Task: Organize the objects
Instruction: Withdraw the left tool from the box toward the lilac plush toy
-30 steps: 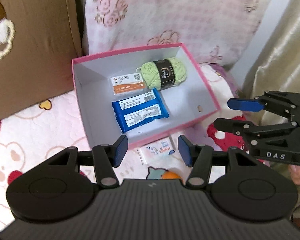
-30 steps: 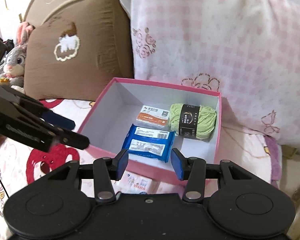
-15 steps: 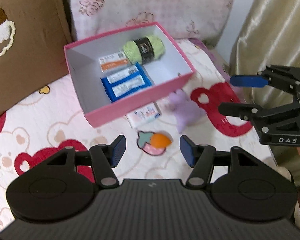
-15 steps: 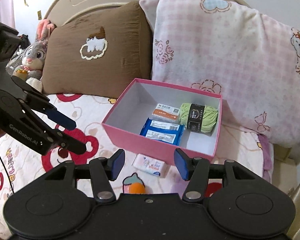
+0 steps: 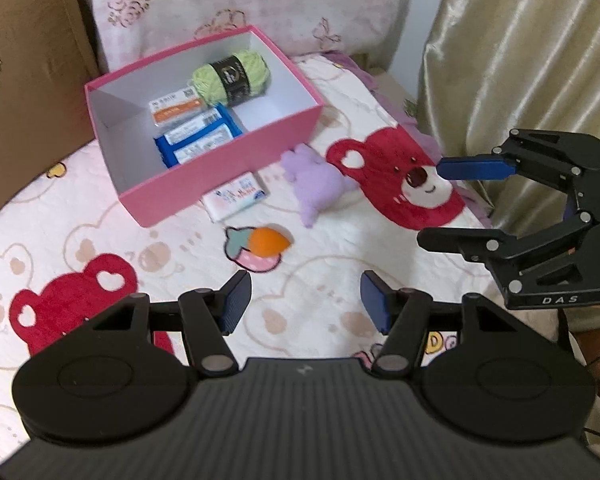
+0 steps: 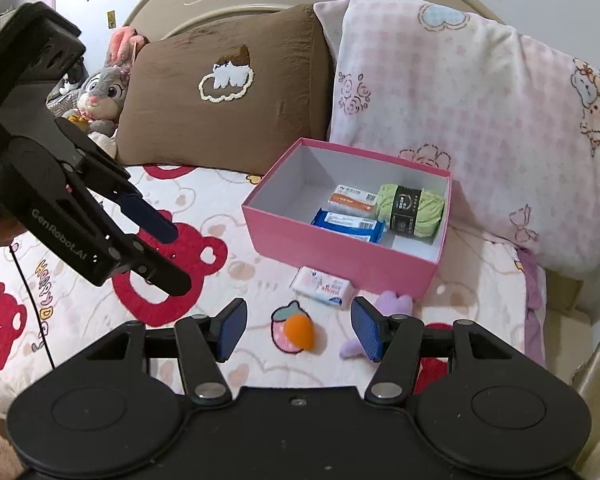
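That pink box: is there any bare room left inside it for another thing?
Yes. The pink box is bare along its left side, left of the orange packet and blue packet, and at its near right corner beside the green yarn. The middle is crowded.

"DAS" stands in pale letters on the black body of the right gripper (image 5: 434, 204), seen from the left wrist. "GenRobot.AI" runs along the black body of the left gripper (image 6: 172, 256), seen from the right wrist. "HAPPY D" is printed in yellow letters on the bedspread (image 6: 46, 284), the rest cut off. The packets in the pink box (image 6: 340, 256) and the white packet (image 6: 324, 286) carry labels and barcodes too small to read.
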{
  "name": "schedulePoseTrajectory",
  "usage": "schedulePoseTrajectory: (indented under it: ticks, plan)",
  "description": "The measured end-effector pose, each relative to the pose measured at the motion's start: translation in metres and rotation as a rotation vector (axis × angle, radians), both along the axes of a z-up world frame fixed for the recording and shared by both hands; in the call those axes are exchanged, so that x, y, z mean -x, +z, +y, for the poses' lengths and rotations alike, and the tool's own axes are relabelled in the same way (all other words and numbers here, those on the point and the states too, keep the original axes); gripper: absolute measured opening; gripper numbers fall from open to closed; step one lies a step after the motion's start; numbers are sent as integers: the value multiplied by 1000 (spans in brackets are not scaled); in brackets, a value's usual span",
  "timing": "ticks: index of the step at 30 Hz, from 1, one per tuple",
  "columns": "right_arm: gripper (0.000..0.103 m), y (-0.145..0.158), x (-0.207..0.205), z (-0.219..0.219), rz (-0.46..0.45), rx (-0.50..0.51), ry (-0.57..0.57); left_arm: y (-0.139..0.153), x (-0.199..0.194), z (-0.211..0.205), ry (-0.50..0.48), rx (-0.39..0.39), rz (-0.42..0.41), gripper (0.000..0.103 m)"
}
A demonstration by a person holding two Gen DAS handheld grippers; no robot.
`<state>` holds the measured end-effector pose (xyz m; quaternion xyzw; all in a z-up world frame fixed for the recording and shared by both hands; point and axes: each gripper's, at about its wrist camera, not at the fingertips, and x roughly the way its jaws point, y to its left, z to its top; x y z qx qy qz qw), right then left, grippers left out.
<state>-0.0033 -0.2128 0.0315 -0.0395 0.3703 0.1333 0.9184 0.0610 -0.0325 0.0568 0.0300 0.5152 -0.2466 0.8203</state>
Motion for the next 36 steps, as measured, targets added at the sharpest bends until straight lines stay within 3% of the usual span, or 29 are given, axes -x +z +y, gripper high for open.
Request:
schedulePoseTrajectory:
  ticks: [8,11,15,19,25,28,36]
  plan:
    - [64,-22,23,-12,-20,-42,-7,-29,13,3,22,0,83,61]
    - [74,-33,26,-14,-18,-46,-1,-40,17,2,30,-15,96,62]
    - [76,-46,28,-13,-21,-39,-4,-49,19,0,32,-17,95,69]
    - [89,-60,26,-15,-25,-32,-14,-54,20,-4,42,-3,87,77]
    - [92,-82,20,-20,-46,4,-40,-66,15,-12,65,7,82,90]
    - [92,-90,15,-29,-61,-14,-63,-71,13,-12,105,17,52,100]
    - [92,-109,4,-33,-100,74,-43,-91,-2,2,336,61,11,103]
